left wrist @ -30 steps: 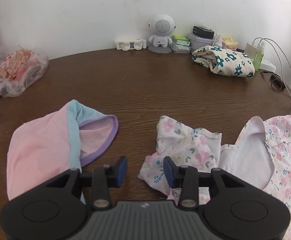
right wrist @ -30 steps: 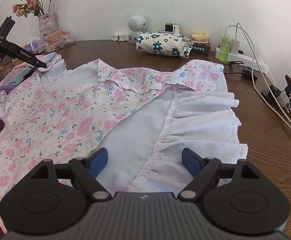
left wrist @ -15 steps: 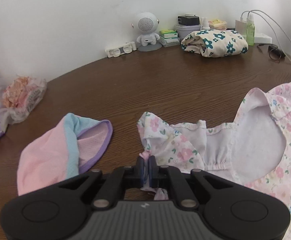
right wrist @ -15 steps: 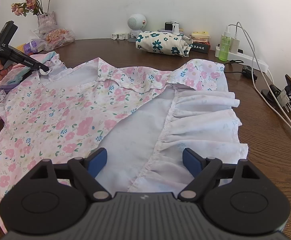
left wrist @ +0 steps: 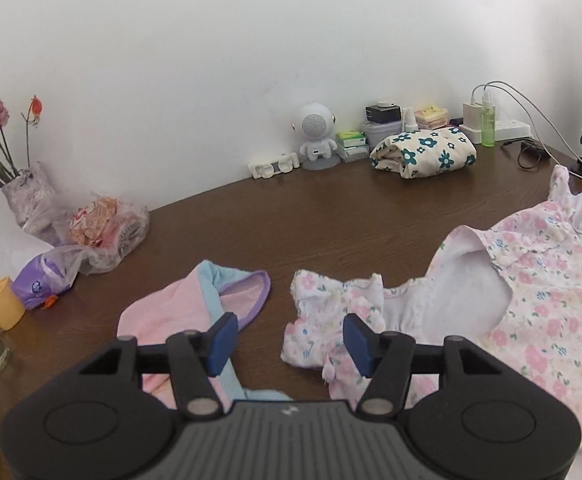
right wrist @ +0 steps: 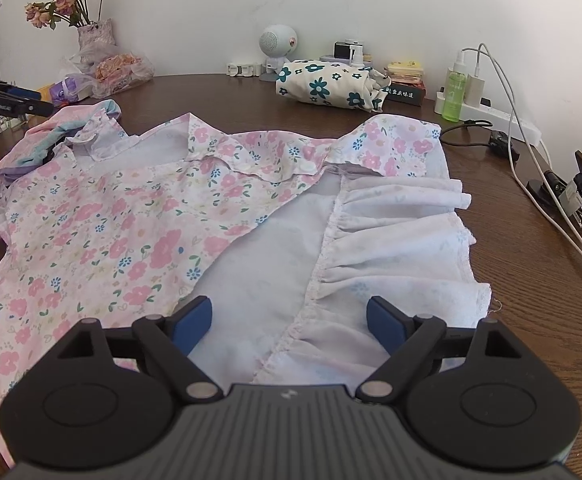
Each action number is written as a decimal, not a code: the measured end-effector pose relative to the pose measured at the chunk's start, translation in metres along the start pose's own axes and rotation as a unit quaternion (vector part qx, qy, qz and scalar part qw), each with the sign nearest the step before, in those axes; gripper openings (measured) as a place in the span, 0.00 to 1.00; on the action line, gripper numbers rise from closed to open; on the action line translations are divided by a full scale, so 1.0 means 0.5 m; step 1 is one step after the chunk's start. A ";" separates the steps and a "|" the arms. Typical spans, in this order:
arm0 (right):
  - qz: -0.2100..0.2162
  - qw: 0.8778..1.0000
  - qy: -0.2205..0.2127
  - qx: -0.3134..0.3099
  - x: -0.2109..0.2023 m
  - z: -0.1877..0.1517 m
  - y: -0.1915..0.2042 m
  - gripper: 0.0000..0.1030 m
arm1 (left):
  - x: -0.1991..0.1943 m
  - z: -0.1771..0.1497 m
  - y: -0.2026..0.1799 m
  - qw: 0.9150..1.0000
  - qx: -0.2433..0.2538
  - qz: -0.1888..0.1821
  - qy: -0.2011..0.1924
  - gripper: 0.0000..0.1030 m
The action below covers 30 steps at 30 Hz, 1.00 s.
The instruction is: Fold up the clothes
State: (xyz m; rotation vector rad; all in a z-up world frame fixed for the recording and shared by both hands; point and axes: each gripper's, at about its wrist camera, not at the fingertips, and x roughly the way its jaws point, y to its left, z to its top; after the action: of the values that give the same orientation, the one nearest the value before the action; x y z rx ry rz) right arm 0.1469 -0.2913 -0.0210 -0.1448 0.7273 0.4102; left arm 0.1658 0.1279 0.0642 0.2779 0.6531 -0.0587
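Right wrist view: one floral dress [right wrist: 103, 236], two folded garments behind, both grippers [right wrist: 289, 320] open, empty.

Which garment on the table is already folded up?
The cream garment with teal flowers by the back wall: a compact bundle, while the pink floral dress lies spread open.

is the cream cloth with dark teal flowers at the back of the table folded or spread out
Folded. The cream cloth with dark teal flowers sits as a compact rolled-up bundle near the wall on the brown wooden table, its layers tucked at one end.
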 end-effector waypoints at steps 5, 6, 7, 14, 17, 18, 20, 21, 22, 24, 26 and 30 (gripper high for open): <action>-0.002 1.000 -0.008 0.003 -0.002 -0.007 0.006 0.84 | -0.061 -0.113 0.022 0.998 -0.039 -0.008 0.056 0.55; -0.002 1.000 -0.008 0.002 -0.001 -0.007 0.006 0.85 | -0.066 -0.132 0.026 0.997 -0.052 -0.017 0.061 0.55; -0.002 1.000 -0.008 0.002 -0.001 -0.007 0.006 0.85 | -0.069 -0.151 0.030 0.995 -0.070 -0.030 0.069 0.55; -0.001 1.000 -0.004 0.000 0.000 -0.004 0.005 0.87 | -0.072 -0.212 0.030 0.989 -0.110 -0.038 0.094 0.55; -0.001 1.000 -0.004 0.001 0.000 -0.005 0.005 0.87 | -0.080 -0.215 0.018 0.988 -0.120 -0.049 0.089 0.55; -0.001 1.000 -0.005 0.001 0.000 -0.006 0.005 0.87 | -0.083 -0.216 0.013 0.987 -0.125 -0.050 0.088 0.55; -0.001 1.000 -0.006 0.001 0.000 -0.007 0.004 0.87 | -0.086 -0.223 -0.001 0.986 -0.129 -0.038 0.094 0.56; -0.002 1.000 -0.006 0.001 0.000 -0.007 0.004 0.87 | -0.086 -0.228 -0.006 0.987 -0.128 -0.025 0.098 0.57; -0.002 1.000 -0.006 0.000 0.000 -0.007 0.005 0.87 | -0.087 -0.232 -0.010 0.987 -0.131 -0.009 0.095 0.63; -0.001 1.000 -0.006 0.000 0.000 -0.007 0.004 0.87 | -0.089 -0.239 -0.013 0.986 -0.140 0.012 0.088 0.71; 0.000 1.000 -0.007 -0.001 0.000 -0.007 0.005 0.87 | -0.088 -0.242 -0.012 0.985 -0.154 0.014 0.082 0.65; 0.001 1.000 -0.006 -0.003 0.000 -0.006 0.004 0.87 | -0.089 -0.232 -0.014 0.985 -0.158 0.005 0.070 0.03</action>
State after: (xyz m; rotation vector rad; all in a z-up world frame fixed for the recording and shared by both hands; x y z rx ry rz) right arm 0.1439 -0.2902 -0.0232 -0.1467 0.7139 0.4155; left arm 0.0608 0.1514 0.0015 -0.0223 0.7888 0.0753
